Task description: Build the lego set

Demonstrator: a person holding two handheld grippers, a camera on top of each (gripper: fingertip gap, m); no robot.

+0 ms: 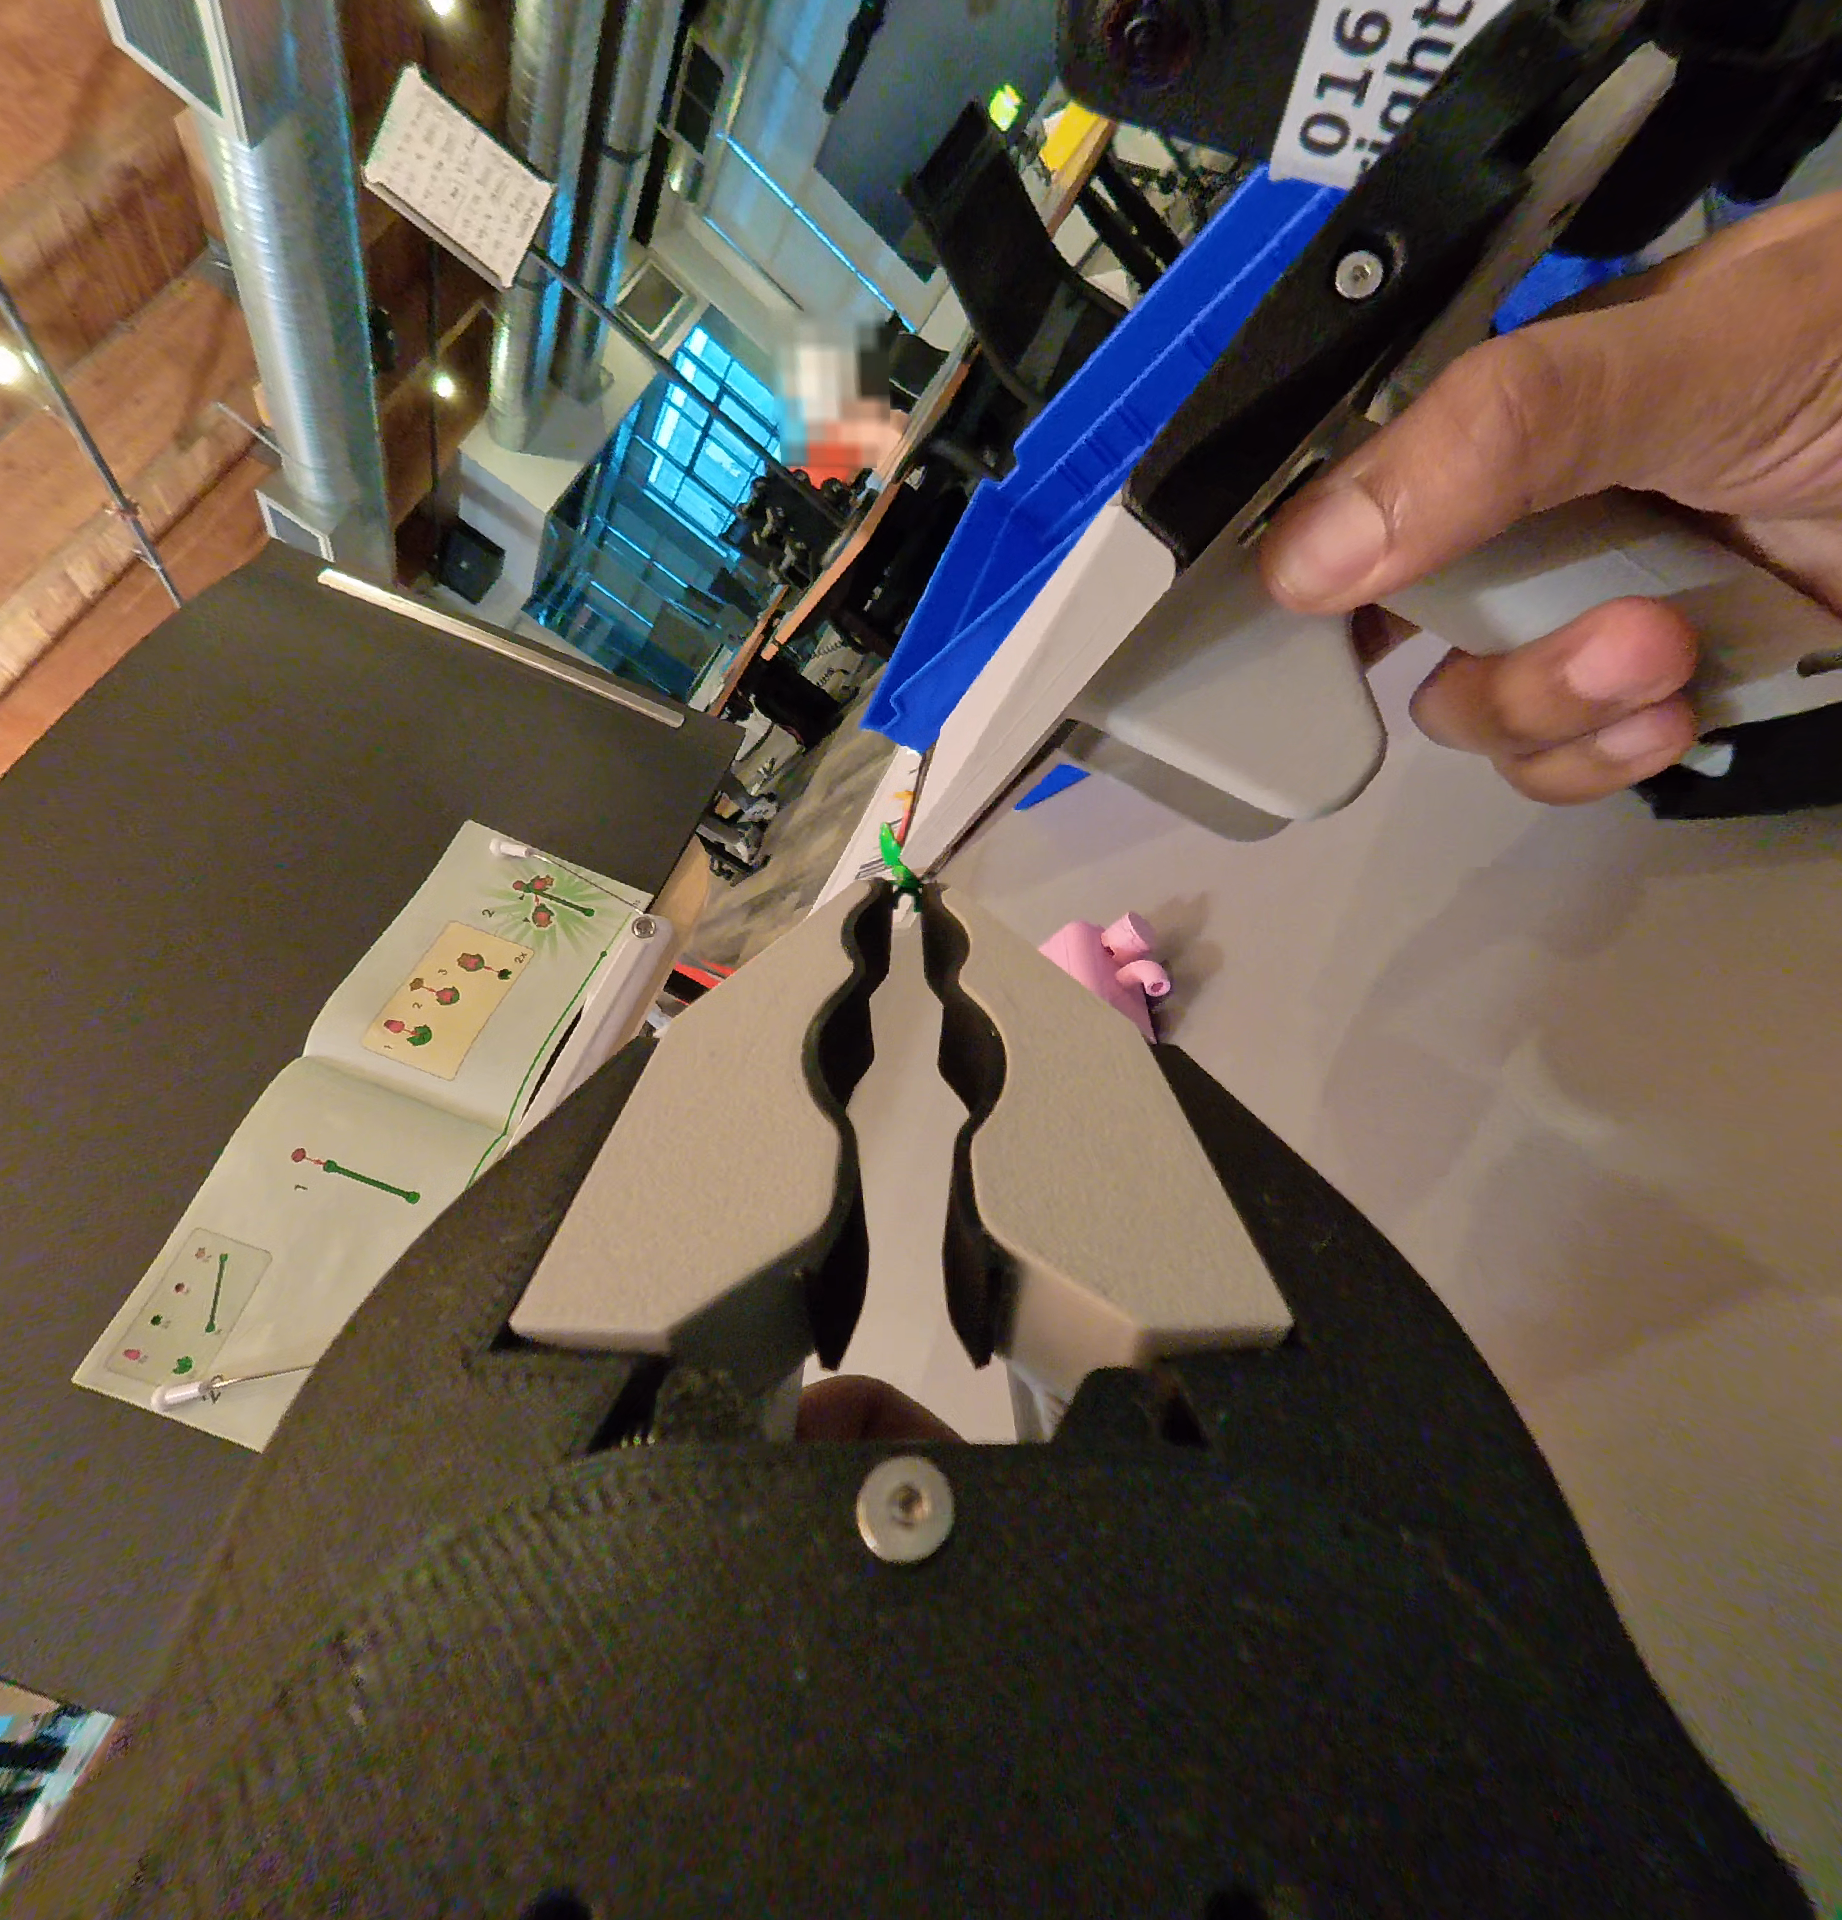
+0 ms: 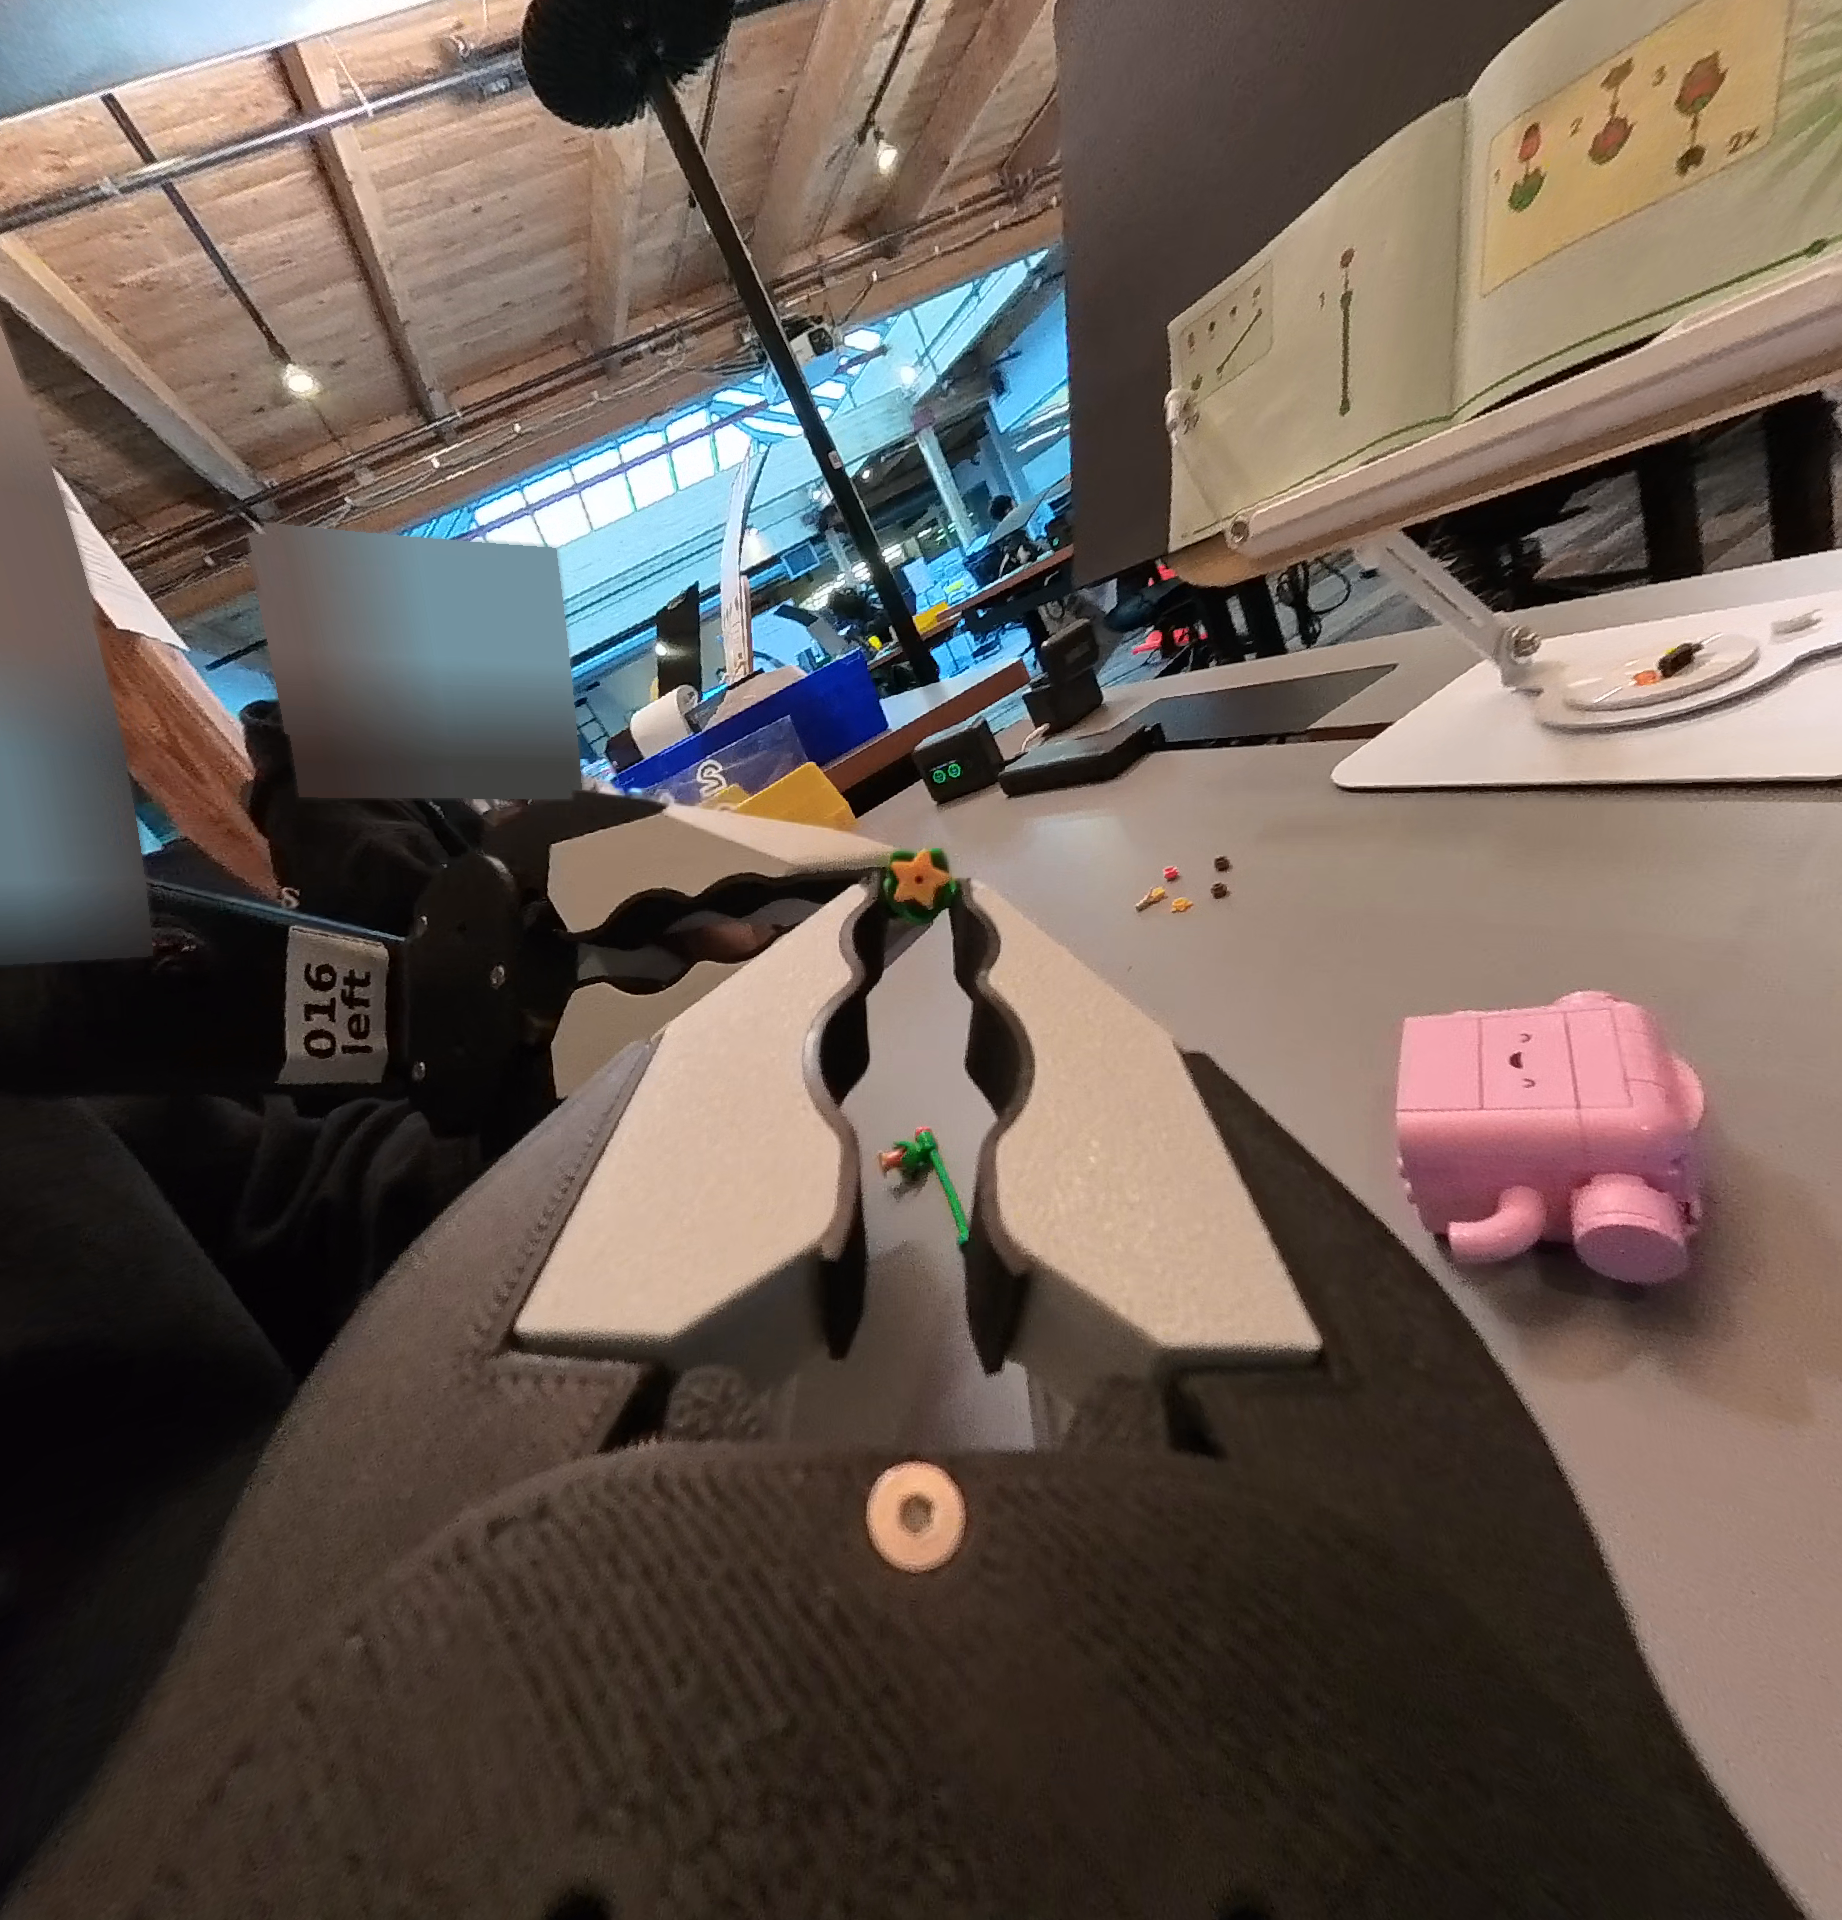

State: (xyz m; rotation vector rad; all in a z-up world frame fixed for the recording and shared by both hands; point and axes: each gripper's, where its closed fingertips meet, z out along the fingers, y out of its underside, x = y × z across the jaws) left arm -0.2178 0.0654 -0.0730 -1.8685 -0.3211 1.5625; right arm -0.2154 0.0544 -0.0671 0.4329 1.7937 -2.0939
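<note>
So both grippers meet tip to tip over the grey table (image 2: 1312,1455), and it looks like a two-handed press-fit. The right gripper (image 2: 917,896) has its fingers (image 2: 751,1122) pinched on a tiny green lego flower base with an orange star on top (image 2: 918,883), held face-on to its own camera, probably so the stud side points at the other tool. The left gripper (image 1: 901,899) has its fingers (image 1: 709,1122) nearly closed at the tips around what seems to be the same small green piece, though it's too small in that view to say if it truly grips or just touches. I'd guess one side steadies while the other pushes.

Taking the flower as the landmark: below it on the table lies a thin green lego stem with a small bud (image 2: 932,1174), likely waiting for its turn. Right of the flower there's a scatter of tiny loose lego bits (image 2: 1182,894), kept apart so they're easy to pick. Farther right and nearer sits a pink boxy lego container with a smiley face (image 2: 1540,1122). Up beyond the flower, an open instruction booklet (image 2: 1519,260) is propped on a white stand (image 2: 1499,644), angled for reading while working.
</note>
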